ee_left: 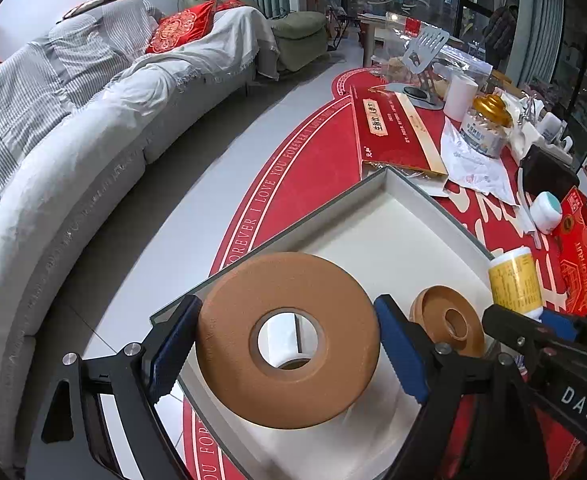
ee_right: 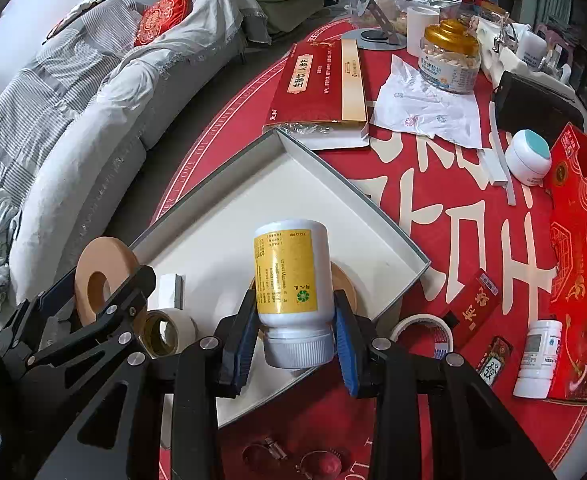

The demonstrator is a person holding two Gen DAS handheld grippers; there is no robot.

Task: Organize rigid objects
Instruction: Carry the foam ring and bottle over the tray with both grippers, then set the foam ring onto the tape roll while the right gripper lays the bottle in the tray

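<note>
My left gripper (ee_left: 287, 348) is shut on a wide brown tape roll (ee_left: 229, 320), its blue pads pressing both sides above the near corner of a shallow white tray (ee_left: 373, 232). A smaller brown ring (ee_left: 433, 312) lies flat in the tray. My right gripper (ee_right: 295, 336) is shut on a white bottle with a yellow label (ee_right: 289, 272), cap towards the camera, held over the tray (ee_right: 253, 184). A white tape roll (ee_right: 169, 332) and a small white block (ee_right: 169, 292) also lie in the tray. The left gripper's brown roll (ee_right: 89, 276) shows at the left.
On the red tablecloth beyond the tray lie a long red box (ee_right: 321, 84), a gold-lidded jar (ee_right: 449, 56), a teal-lidded pot (ee_right: 529, 156), a black box (ee_right: 533, 104), a masking tape roll (ee_right: 421, 328), a white bottle (ee_right: 537, 356) and a small red packet (ee_right: 473, 304). A grey sofa (ee_left: 73, 160) stands left.
</note>
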